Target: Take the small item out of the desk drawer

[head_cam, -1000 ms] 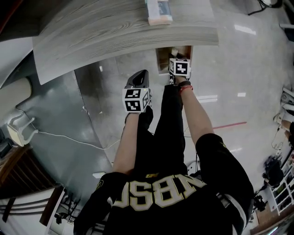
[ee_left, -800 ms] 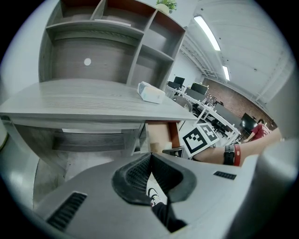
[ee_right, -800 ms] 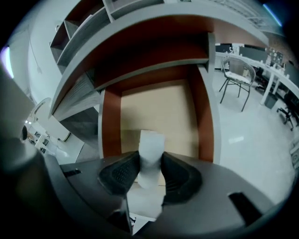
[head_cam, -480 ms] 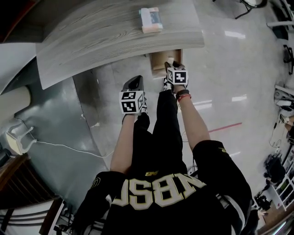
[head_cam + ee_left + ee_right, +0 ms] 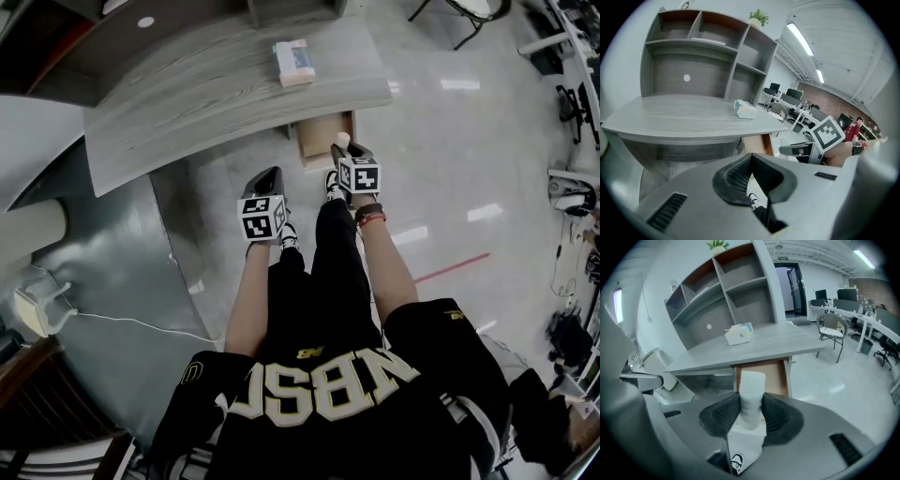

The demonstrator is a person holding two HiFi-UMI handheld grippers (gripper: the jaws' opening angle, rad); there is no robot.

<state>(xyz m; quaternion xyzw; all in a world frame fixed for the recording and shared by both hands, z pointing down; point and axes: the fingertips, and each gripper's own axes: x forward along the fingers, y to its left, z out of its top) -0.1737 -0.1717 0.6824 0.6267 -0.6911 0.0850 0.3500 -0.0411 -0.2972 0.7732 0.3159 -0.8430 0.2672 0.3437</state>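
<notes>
Far left, on the grey wood-grain worktop (image 5: 187,103): nothing disturbed, pale tissue box (image 5: 293,62) lying at 11 o'clock from the drawer.

Next, the black left claw (image 5: 751,158): closed pad against pad, empty, hovering short of the worktop edge at 8 o'clock from the open light-wood drawer (image 5: 317,141). Sits a little higher than a second ago, otherwise idle.

To the right, the real change: black right claw (image 5: 751,405) clamped on the small white roll-like item (image 5: 752,380), pads pressing its two sides. A second ago was down at the drawer's mouth. Now rides clearly higher, with the item lifted above the drawer's front edge at about 4 o'clock of the opening, the bare drawer bottom showing behind it.

Reads as the extraction essentially done: item out of the drawer and in a firm-looking grip. Remains, by judgement, only to carry it clear and set it down, perhaps on the worktop at 12 o'clock. Drawer not yet closed.
</notes>
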